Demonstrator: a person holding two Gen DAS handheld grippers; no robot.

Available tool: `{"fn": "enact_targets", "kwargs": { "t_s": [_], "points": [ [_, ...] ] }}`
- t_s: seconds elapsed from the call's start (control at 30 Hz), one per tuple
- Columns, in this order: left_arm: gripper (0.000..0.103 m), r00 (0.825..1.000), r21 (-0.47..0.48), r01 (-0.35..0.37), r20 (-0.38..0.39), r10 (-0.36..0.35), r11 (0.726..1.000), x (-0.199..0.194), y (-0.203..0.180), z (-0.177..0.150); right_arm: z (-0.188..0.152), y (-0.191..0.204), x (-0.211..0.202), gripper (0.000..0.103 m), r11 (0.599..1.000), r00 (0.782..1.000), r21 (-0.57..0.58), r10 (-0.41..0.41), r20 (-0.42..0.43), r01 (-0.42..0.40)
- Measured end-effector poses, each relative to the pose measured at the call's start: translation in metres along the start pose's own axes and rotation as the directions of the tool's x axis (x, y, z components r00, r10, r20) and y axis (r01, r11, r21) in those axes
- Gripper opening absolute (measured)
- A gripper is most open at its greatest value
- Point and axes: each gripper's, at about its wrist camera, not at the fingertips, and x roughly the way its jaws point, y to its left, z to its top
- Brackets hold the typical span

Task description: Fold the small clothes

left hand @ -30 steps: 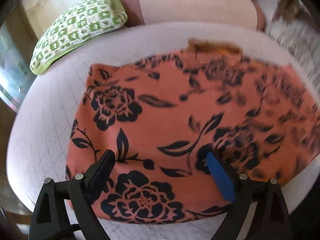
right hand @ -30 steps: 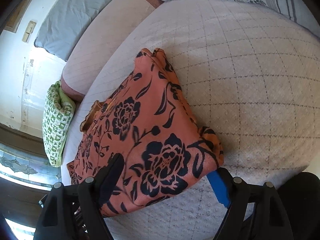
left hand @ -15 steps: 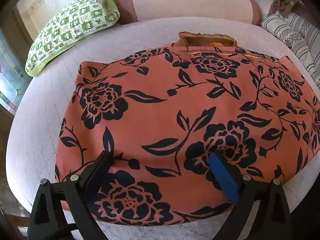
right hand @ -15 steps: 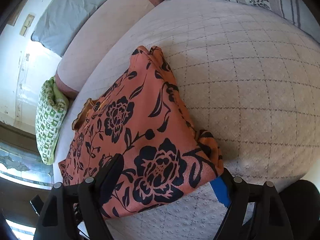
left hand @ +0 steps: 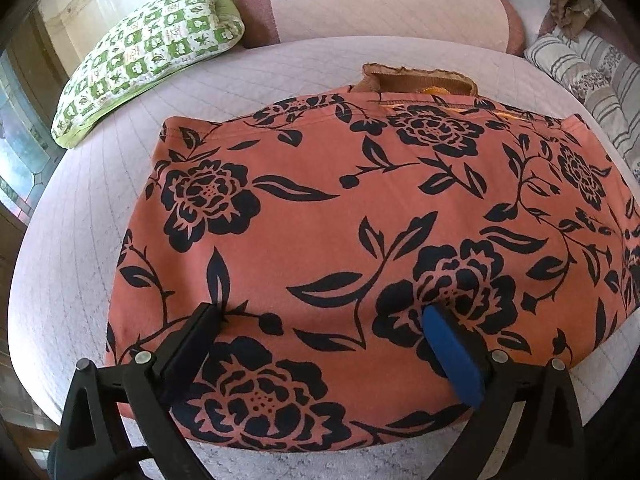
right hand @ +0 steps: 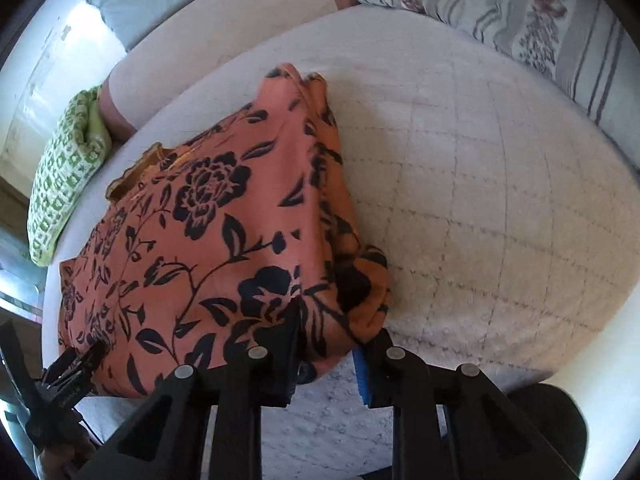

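Orange floral garment (left hand: 360, 216) lies flat on the quilted bed cover (right hand: 480, 184), already doubled over by the look of the stacked layers along its right edge, with a bit of brown collar or lining poking out at the far edge. Long axis runs side to side across the left wrist view, so the two near corners sit one per hand. Right gripper (right hand: 330, 354) has just been closing, with the garment's near-right corner between the jaws — pads look pressed on that bunched corner, cloth puckered up around them. Left gripper (left hand: 320, 334) is spread about as wide as it goes and has just been opening a touch; both fingers are planted on top of the garment near its near-left edge, nothing pinched, the near hem just behind the fingertips. So right hand has its corner, left does not yet. My read: next fold needs the left jaws at the near-left hem and closed on it, then both corners carried away toward the far edge — toward the green patterned pillow (left hand: 148, 56) side. Risk is the left catching only the top layer, or the right corner slipping since its grip looks shallow.
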Motion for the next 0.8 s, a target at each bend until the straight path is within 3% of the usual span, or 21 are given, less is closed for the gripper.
{"fn": "enact_targets", "kwargs": {
  "t_s": [0.03, 0.07, 0.13, 0.23, 0.3, 0.33, 0.4, 0.53, 0.63, 0.67, 0.7, 0.73, 0.8],
  "points": [
    [0.101, 1.000, -0.001, 0.004, -0.010, -0.004, 1.000, -0.001, 0.002, 0.002, 0.002, -0.001, -0.003, 0.033, 1.000, 1.000, 0.012, 0.012, -0.004, -0.012],
    [0.101, 1.000, -0.008, 0.008, -0.009, -0.008, 1.000, -0.004, 0.004, 0.004, 0.005, -0.003, -0.007, 0.057, 0.999, 0.999, 0.029, 0.039, -0.008, -0.039],
    [0.101, 0.999, -0.037, 0.021, 0.039, -0.020, 0.999, -0.013, 0.008, 0.009, 0.012, -0.010, -0.023, 0.082, 0.994, 0.996, 0.062, 0.090, 0.024, -0.091],
    [0.101, 0.996, -0.053, 0.040, 0.077, -0.036, 0.998, -0.016, 0.008, 0.012, 0.029, -0.019, -0.052, 0.082, 0.994, 0.988, 0.069, 0.069, 0.140, -0.079],
    [0.101, 0.999, -0.030, 0.037, 0.036, -0.036, 0.999, -0.005, 0.003, 0.010, 0.046, -0.025, -0.053, 0.082, 0.994, 0.986, 0.076, 0.060, 0.156, -0.073],
    [0.102, 1.000, -0.008, 0.018, 0.012, -0.018, 1.000, 0.003, -0.001, 0.007, 0.056, -0.026, -0.049, 0.083, 0.994, 0.985, 0.074, 0.074, 0.153, -0.086],
    [0.103, 0.998, 0.021, -0.009, 0.058, 0.008, 1.000, 0.002, -0.006, 0.002, 0.076, -0.021, -0.035, 0.082, 0.992, 0.984, 0.034, 0.117, 0.134, -0.123],
    [0.103, 0.999, 0.017, 0.008, 0.054, -0.009, 1.000, 0.004, -0.004, 0.003, 0.122, -0.003, 0.002, 0.082, 0.989, 0.986, -0.049, 0.141, 0.085, -0.137],
    [0.103, 0.998, 0.027, 0.009, 0.062, -0.010, 1.000, 0.005, -0.004, 0.004, 0.158, 0.014, 0.038, 0.082, 0.992, 0.996, -0.101, 0.078, 0.050, -0.073],
    [0.103, 0.998, 0.026, 0.009, 0.066, -0.011, 1.000, 0.003, -0.005, 0.001, 0.165, 0.014, 0.048, 0.072, 0.993, 0.997, -0.102, 0.068, 0.031, -0.065],
    [0.103, 0.998, 0.027, 0.011, 0.069, -0.012, 1.000, 0.004, -0.005, 0.001, 0.171, 0.015, 0.060, 0.052, 0.992, 0.997, -0.099, 0.076, -0.008, -0.076],
    [0.103, 0.997, 0.031, 0.012, 0.072, -0.014, 0.999, 0.004, -0.005, 0.000, 0.174, 0.018, 0.073, 0.022, 0.991, 0.994, -0.096, 0.091, -0.062, -0.097],
    [0.103, 0.997, 0.034, 0.017, 0.081, -0.020, 0.999, 0.004, -0.003, -0.001, 0.173, 0.036, 0.072, 0.018, 0.983, 0.997, -0.173, 0.056, -0.054, -0.065]
  ]
}}
